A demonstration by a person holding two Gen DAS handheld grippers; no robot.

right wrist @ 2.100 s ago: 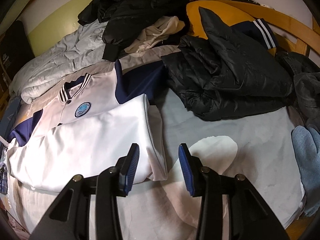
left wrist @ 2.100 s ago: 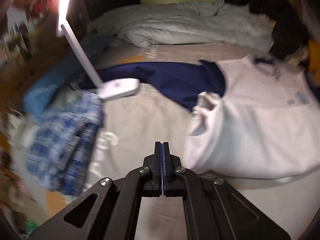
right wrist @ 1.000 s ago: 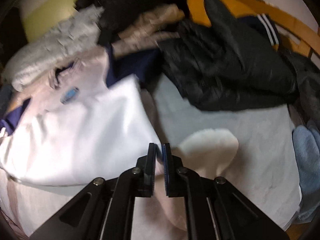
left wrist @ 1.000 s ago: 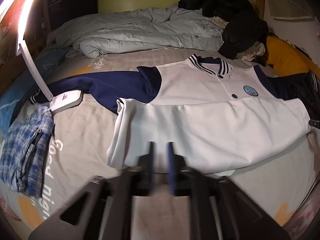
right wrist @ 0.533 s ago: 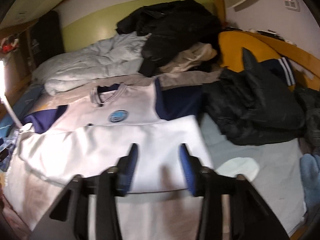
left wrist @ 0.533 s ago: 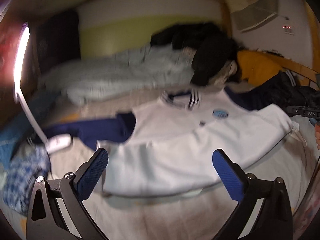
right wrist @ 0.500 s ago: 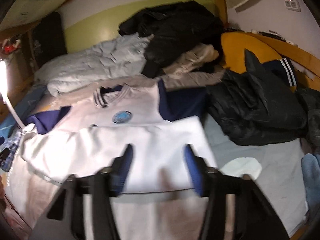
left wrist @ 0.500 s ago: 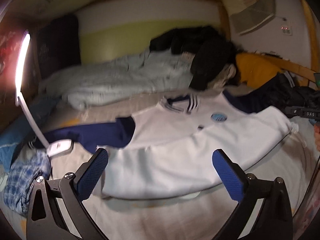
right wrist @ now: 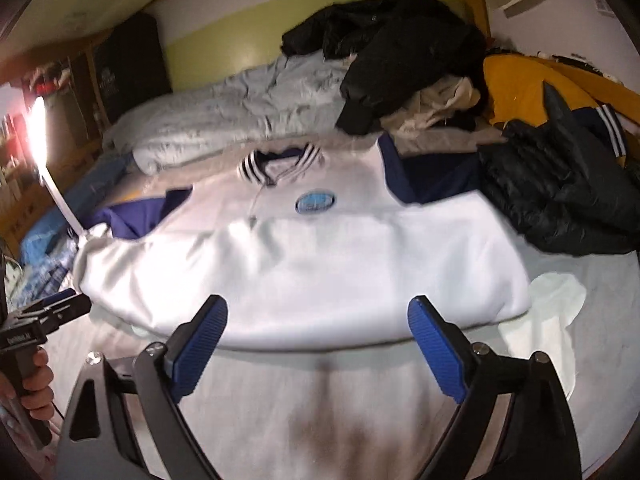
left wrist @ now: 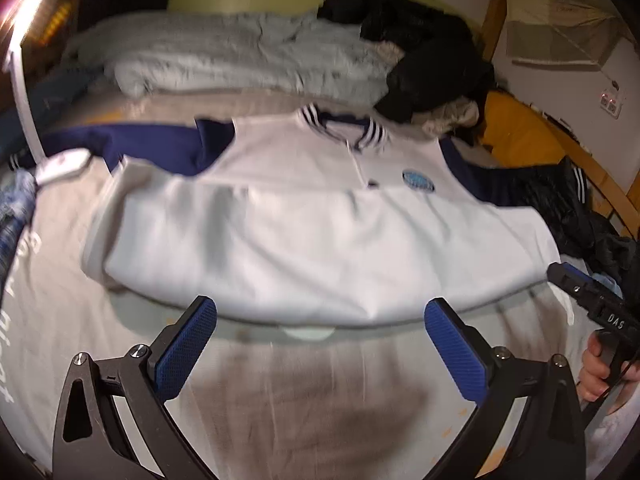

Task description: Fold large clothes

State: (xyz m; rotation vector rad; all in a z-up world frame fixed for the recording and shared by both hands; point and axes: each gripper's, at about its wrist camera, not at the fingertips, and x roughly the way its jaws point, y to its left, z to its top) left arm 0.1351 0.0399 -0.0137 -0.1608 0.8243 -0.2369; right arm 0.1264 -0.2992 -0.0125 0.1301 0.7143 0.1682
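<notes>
Jacket [left wrist: 320, 248] lies flat on the bed [left wrist: 300, 380], hem half folded up over the chest, navy sleeves still out sideways. Left tongs [left wrist: 320, 344] wide and empty; right tongs [right wrist: 316, 344] still opening, nothing between them (a second ago both were pinched nearly shut at the fold's corners). Next, likely: take a sleeve and fold it inward.

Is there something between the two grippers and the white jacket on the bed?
Nothing visible. Only bare sheet lies between the left gripper and the white jacket; likewise before the right gripper, whose jaws are opening with nothing between them.
</notes>
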